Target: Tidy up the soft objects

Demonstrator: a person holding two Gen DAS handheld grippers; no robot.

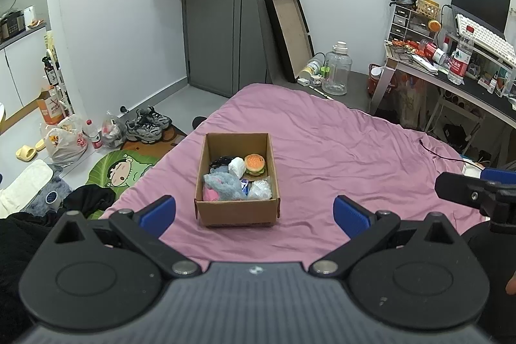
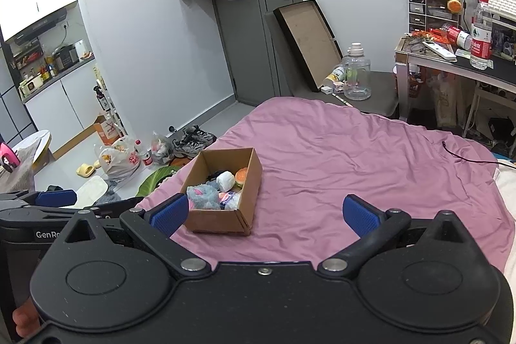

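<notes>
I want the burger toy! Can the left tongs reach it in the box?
Probably yes. The left tongs are open and empty, the cardboard box has no lid, and the burger toy sits uncovered on top.

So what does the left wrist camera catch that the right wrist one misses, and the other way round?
Only the left wrist view shows the cartoon floor mat in full and the black garment beside the bed.

Only the right wrist view shows the kitchen counter with its appliances and a pink object at the far left.

Both show the cardboard box of soft things with the burger toy on the purple bedsheet, and both open grippers: the left hand-held gripper and the right hand-held gripper.
</notes>
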